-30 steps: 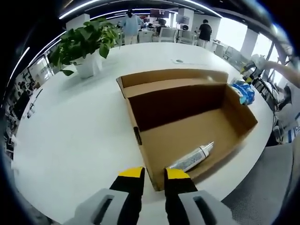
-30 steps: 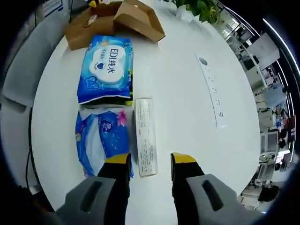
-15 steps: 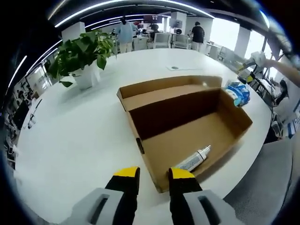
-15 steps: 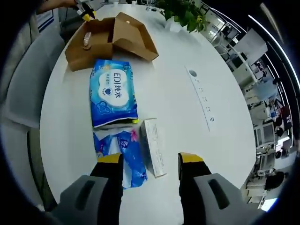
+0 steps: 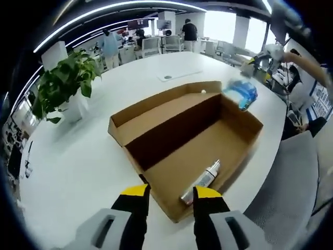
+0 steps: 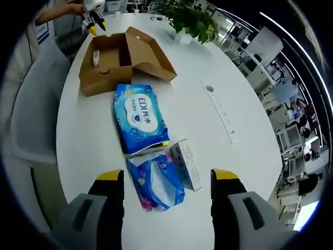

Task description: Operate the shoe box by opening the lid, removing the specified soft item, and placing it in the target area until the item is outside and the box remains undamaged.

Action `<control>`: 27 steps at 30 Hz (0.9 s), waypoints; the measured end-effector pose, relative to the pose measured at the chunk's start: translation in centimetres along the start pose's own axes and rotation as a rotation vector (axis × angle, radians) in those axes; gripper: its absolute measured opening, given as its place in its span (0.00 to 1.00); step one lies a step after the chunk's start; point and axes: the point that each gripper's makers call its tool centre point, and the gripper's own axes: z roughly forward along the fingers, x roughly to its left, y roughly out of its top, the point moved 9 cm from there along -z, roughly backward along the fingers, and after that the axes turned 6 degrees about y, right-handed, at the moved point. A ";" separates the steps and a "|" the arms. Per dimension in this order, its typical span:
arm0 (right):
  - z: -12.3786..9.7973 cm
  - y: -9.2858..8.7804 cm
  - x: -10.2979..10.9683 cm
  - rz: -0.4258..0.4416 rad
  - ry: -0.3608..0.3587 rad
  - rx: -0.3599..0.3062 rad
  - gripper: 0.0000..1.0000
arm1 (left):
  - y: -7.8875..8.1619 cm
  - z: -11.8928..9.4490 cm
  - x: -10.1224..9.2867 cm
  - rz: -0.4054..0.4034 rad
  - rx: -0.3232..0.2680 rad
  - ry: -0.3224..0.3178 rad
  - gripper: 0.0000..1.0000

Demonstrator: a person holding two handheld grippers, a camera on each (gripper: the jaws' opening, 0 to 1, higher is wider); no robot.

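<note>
The brown cardboard shoe box [image 5: 156,112] lies open on the white table, lid folded back, with a white tube [image 5: 201,181] on its floor. My left gripper [image 5: 170,194] is open just above the box's near corner, nothing between its fingers. A blue pack [image 5: 240,94] lies past the box's far end. In the right gripper view, a blue wipes pack [image 6: 140,119], a soft blue tissue pack [image 6: 156,179] and a small white carton [image 6: 187,165] lie on the table. My right gripper [image 6: 167,177] hangs wide open above the tissue pack. The shoe box [image 6: 122,60] lies farther off.
A potted plant [image 5: 65,86] stands behind the box. A long power strip [image 6: 221,112] runs along the table to the right of the packs. A grey chair [image 6: 31,109] stands at the table's edge. People and desks are in the far background.
My right gripper has risen and drawn back from the packs, and its jaws have spread wider. The left gripper's jaws have also opened a little; its view has swung over the box.
</note>
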 end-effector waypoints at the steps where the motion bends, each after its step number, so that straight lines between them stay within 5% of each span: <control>1: -0.2 0.0 0.4 0.004 -0.006 -0.005 0.67 | 0.3 0.1 0.0 0.026 0.003 -0.015 0.35; 17: -3.0 1.7 5.3 0.185 -0.106 -0.165 0.82 | 3.1 1.7 -0.1 0.216 0.028 -0.114 0.41; 27: -3.5 1.8 8.5 0.334 -0.165 -0.274 0.92 | 3.1 3.1 -0.6 0.324 0.090 -0.188 0.44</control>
